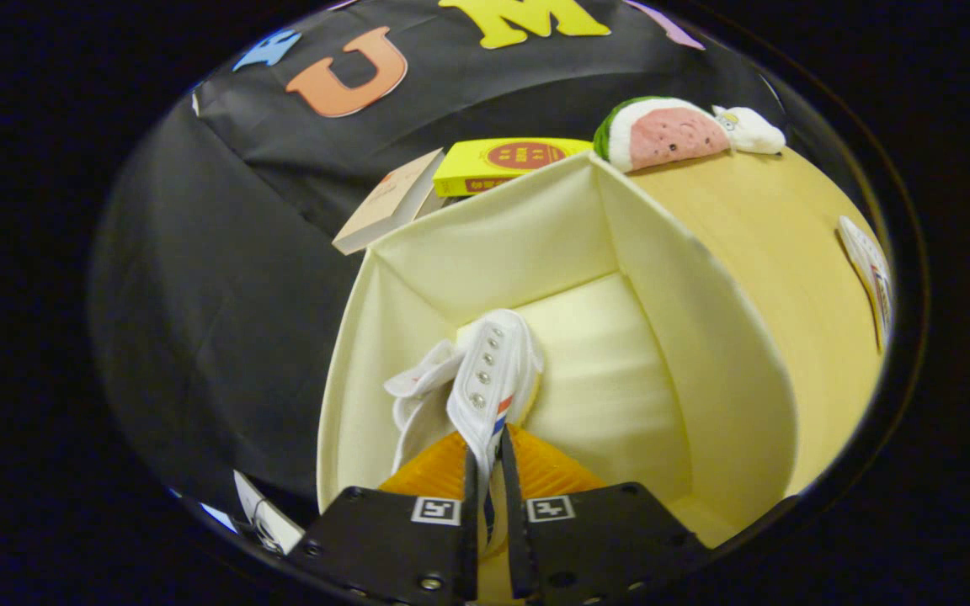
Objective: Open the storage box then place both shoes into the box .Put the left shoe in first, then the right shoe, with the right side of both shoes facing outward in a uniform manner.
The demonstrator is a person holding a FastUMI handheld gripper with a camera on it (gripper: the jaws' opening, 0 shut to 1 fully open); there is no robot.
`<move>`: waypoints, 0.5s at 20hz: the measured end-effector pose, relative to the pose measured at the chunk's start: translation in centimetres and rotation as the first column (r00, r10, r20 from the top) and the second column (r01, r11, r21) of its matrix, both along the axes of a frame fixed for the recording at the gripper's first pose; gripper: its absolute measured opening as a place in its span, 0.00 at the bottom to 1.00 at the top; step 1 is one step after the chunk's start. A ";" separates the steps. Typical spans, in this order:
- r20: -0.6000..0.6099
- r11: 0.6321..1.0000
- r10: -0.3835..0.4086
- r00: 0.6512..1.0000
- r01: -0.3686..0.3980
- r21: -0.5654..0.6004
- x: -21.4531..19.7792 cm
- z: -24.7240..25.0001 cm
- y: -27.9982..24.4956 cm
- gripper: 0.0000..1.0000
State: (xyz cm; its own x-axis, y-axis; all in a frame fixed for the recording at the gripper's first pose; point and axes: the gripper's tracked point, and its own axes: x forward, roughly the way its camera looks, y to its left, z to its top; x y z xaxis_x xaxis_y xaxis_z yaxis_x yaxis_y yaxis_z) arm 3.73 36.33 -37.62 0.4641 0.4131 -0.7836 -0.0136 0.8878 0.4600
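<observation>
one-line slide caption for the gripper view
Gripper shut on a white shoe, holding it inside the open cream storage box.

The box (687,337) is pale cream inside, walls and floor alike. The shoe (493,370) is white with silver eyelets, a small red and blue stripe, and an orange ribbed sole. The counter (771,244) is light yellow-tan. One book (498,164) is bright yellow with a red oval; another (388,202) is beige. The plush (662,130) is a pink, white and green watermelon slice.

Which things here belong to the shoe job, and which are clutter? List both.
Job: white shoe, pinched in the gripper jaws; cream storage box, open.
Clutter: yellow book, tan book, watermelon plush, white plush.
</observation>
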 end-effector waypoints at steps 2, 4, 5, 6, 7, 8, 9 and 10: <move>0.007 0.999 0.043 0.999 -0.043 -0.027 -0.5 0.7 -0.3 0.50; 0.048 0.996 0.067 0.997 -0.064 -0.067 -0.6 1.5 -1.1 0.85; 0.074 0.995 0.073 0.995 -0.067 -0.080 -0.6 2.3 -1.4 0.86; 0.103 0.994 0.076 0.992 -0.067 -0.089 -0.6 3.3 -2.0 0.89; 0.135 0.992 0.084 0.987 -0.070 -0.102 -0.5 4.3 -2.6 0.92; 0.173 0.991 0.087 0.981 -0.067 -0.117 -0.3 5.6 -3.6 0.95; 0.208 0.989 0.088 0.974 -0.061 -0.132 -0.1 6.8 -4.6 0.95; 0.242 0.988 0.085 0.966 -0.051 -0.145 0.0 8.0 -5.7 0.95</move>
